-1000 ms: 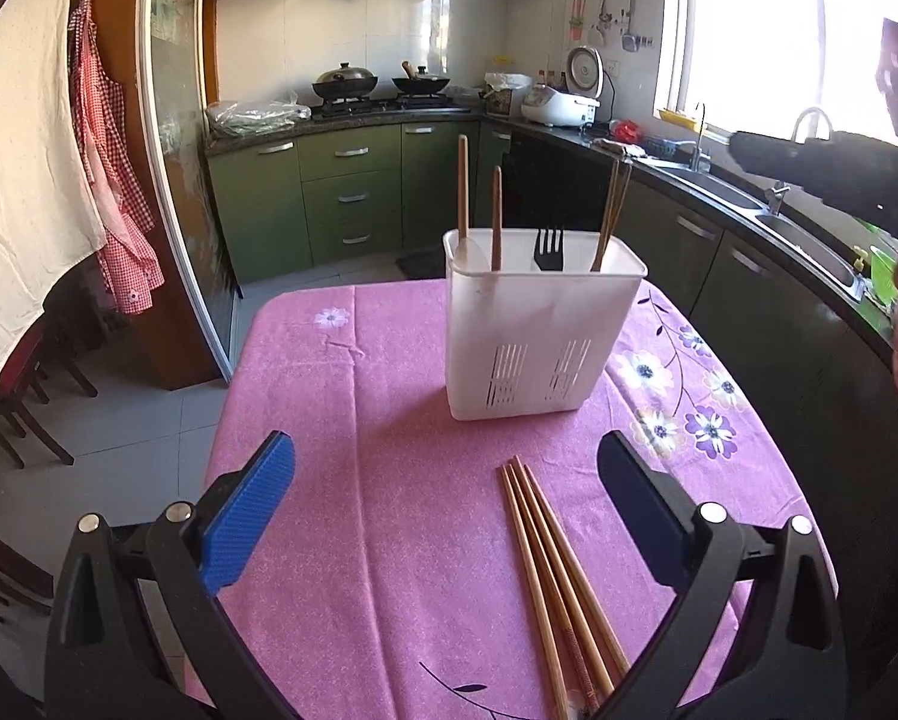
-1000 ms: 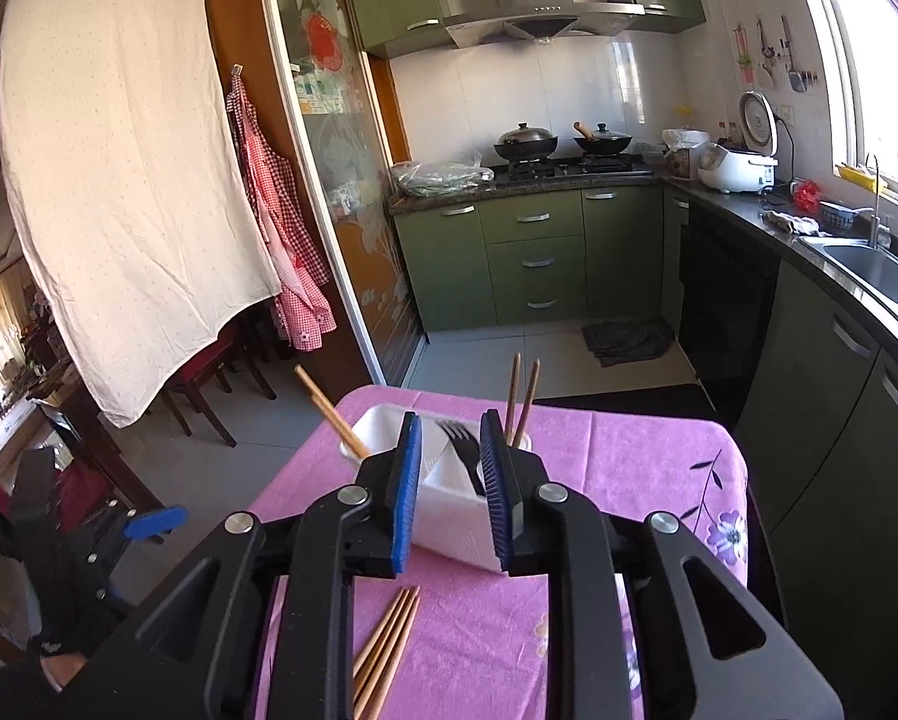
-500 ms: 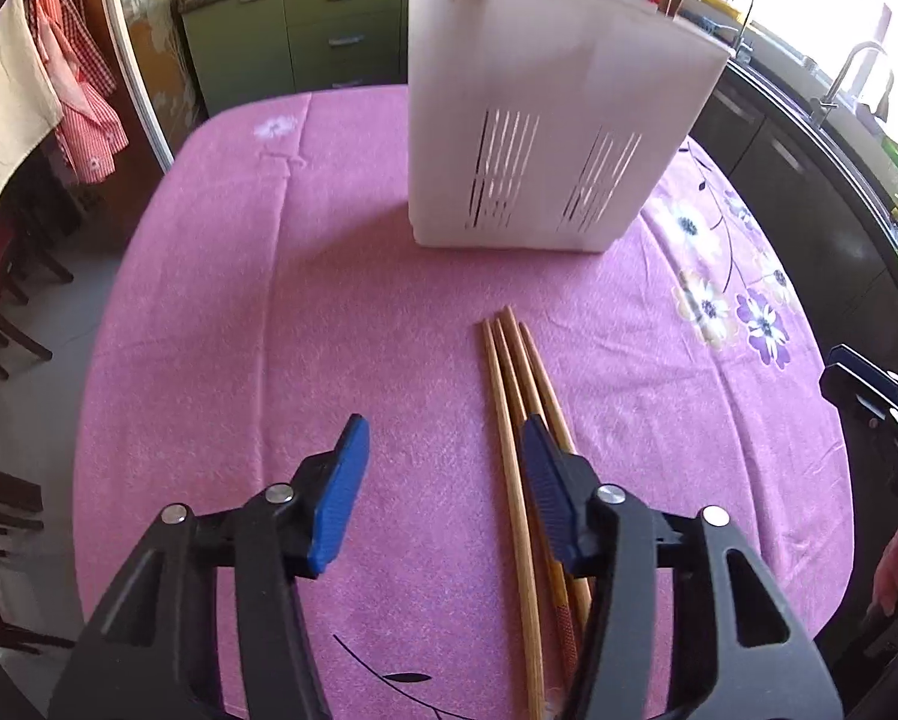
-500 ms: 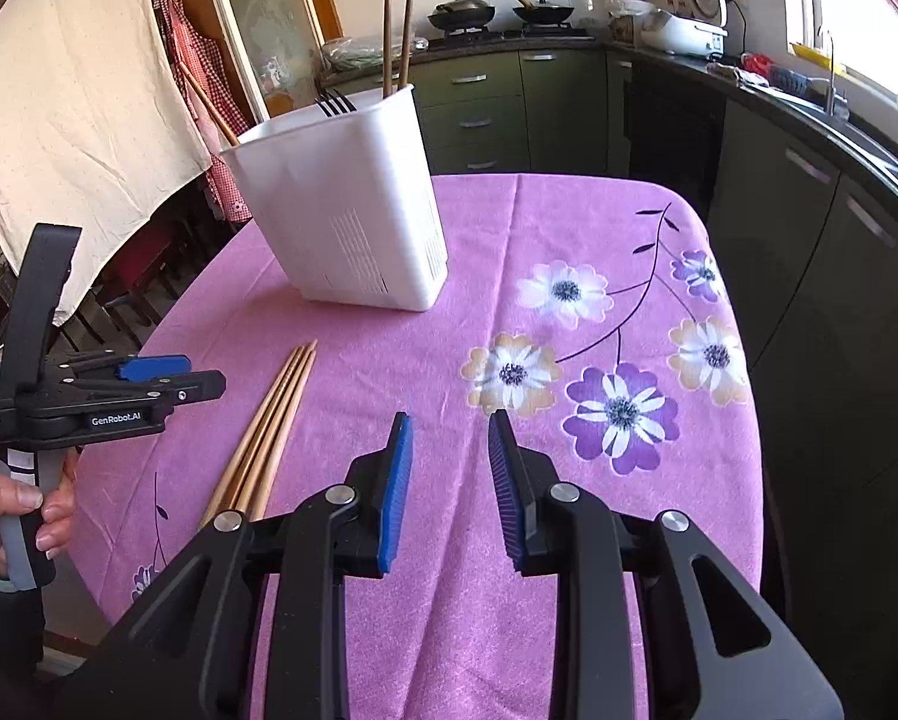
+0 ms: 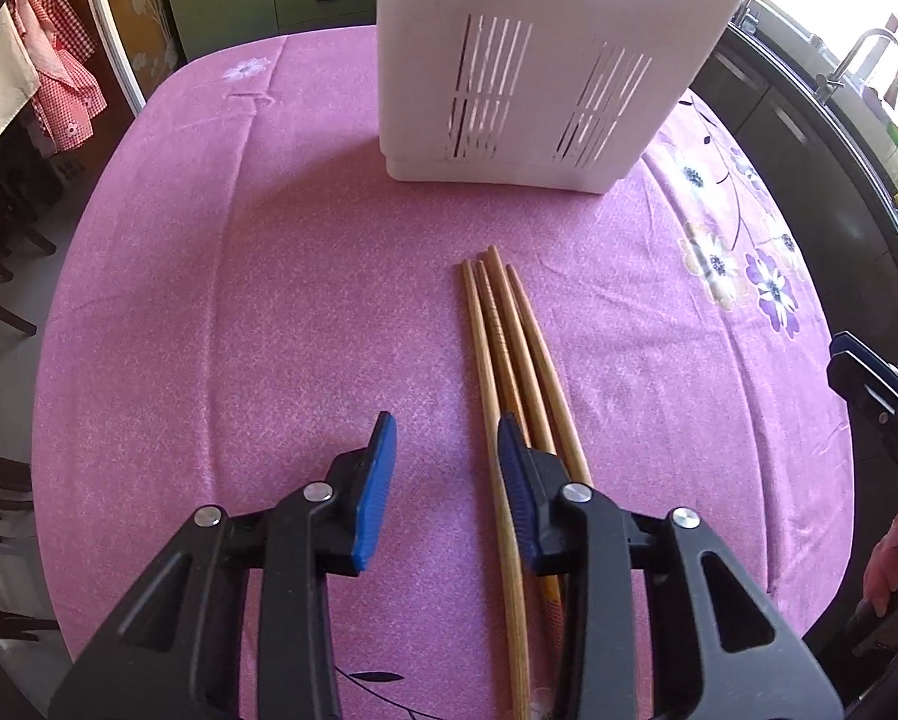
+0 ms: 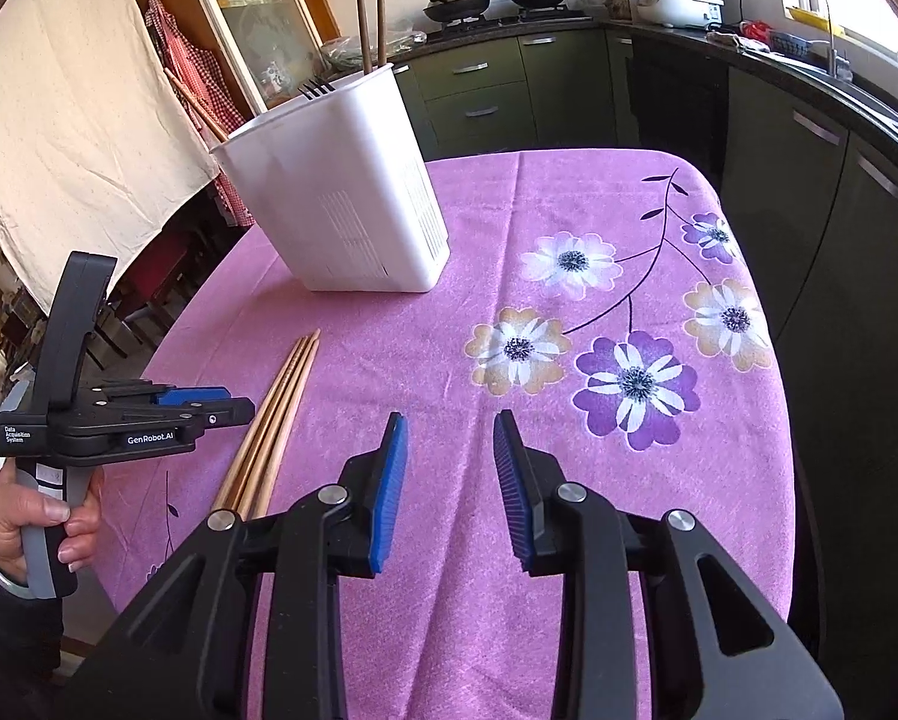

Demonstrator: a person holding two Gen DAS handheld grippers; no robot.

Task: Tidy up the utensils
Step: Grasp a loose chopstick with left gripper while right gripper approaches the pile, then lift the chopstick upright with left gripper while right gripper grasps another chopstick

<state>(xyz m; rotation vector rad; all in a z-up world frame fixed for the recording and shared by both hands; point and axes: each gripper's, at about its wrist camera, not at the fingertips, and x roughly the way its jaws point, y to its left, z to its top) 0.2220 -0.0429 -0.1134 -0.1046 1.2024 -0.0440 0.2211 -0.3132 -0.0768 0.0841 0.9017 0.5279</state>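
Several wooden chopsticks (image 5: 508, 354) lie side by side on the pink tablecloth (image 5: 269, 300), pointing at the white slotted utensil holder (image 5: 544, 60). My left gripper (image 5: 446, 450) is open and low over the cloth, its right pad touching or just over the leftmost chopsticks. In the right wrist view the chopsticks (image 6: 275, 420) lie left of my right gripper (image 6: 449, 450), which is open and empty over bare cloth. The holder (image 6: 341, 204) stands behind with a fork and chopsticks in it. The left gripper (image 6: 167, 414) shows at the left there.
The table's edges drop off on all sides. Chairs and hanging cloths (image 6: 65, 120) stand to the left. Dark green kitchen cabinets (image 6: 808, 138) and a counter run along the back and right. The right gripper's tip (image 5: 868, 384) shows at the table's right edge.
My left gripper has dropped low toward the chopsticks and narrowed its jaws. My right gripper has come down from above the holder to the table's right side and opened a little.
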